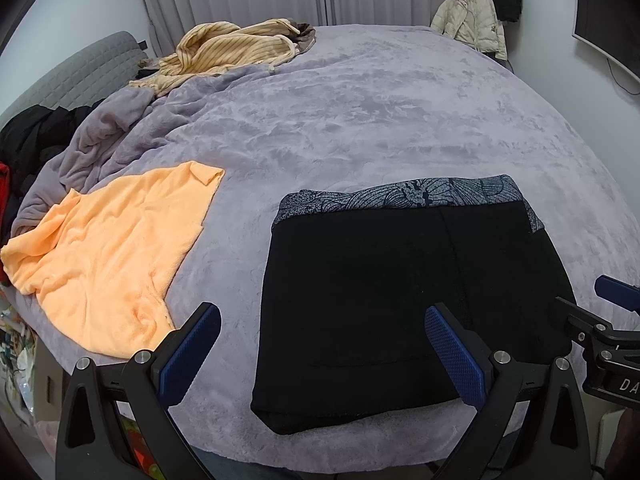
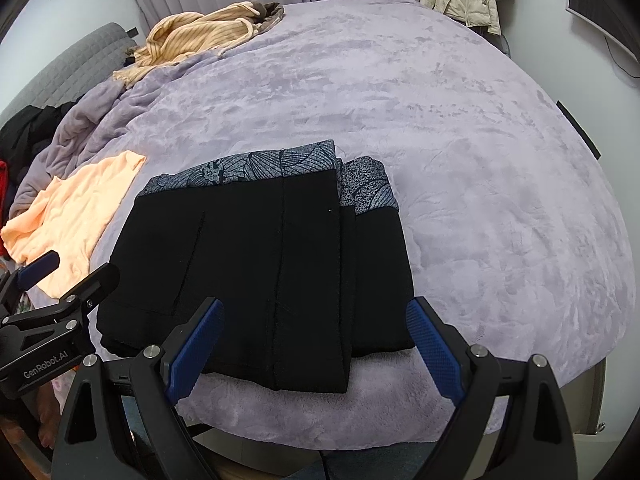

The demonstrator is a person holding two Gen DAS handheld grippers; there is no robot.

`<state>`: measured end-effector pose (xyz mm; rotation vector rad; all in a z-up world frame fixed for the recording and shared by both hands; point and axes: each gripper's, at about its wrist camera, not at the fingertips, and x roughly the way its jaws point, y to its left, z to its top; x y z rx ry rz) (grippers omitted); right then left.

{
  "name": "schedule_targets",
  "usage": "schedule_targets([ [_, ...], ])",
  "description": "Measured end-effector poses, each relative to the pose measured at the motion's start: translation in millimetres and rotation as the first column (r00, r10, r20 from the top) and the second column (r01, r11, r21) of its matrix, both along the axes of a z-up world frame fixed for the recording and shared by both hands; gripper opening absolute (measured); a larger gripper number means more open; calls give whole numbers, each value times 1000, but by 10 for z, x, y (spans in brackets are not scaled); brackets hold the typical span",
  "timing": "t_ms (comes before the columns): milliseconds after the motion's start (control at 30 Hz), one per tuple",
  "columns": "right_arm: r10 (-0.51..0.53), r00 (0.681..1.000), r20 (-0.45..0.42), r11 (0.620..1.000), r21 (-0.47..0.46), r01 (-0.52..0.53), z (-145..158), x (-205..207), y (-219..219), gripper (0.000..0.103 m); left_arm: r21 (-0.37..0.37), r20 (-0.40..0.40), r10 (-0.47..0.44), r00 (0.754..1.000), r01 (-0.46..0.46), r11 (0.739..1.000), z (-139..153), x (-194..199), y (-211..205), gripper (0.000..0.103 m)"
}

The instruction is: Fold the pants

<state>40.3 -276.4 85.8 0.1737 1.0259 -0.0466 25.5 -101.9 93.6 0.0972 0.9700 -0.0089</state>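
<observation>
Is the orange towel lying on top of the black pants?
No, the orange towel lies apart from the black pants, with bare purple blanket showing between them.

Your left gripper (image 1: 322,344) hangs wide open over the folded black pants (image 1: 380,300) on the purple blanket (image 1: 360,120); orange towel (image 1: 108,256) lies left; right gripper (image 1: 612,320) at the edge.

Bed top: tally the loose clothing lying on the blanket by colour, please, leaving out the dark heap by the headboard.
Black: 1, the folded pants with a patterned grey waistband
Orange: 1, the orange garment to their left
Yellow striped: 1, the striped garment at the far side
Total: 3
Both tongs, left and right, are open and hold nothing.
</observation>
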Motion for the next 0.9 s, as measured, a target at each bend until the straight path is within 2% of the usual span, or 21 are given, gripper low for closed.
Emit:
schedule_targets([
  [300,-14,1000,-3,997,-72,14,-13,48,56,94,-3,-17,13,1000,-13,1000,-75,18,-9,102],
  [900,-2,1000,-20,996,-86,0,-55,107,147,94,-2,-26,13,1000,-13,1000,-142,13,9,102],
])
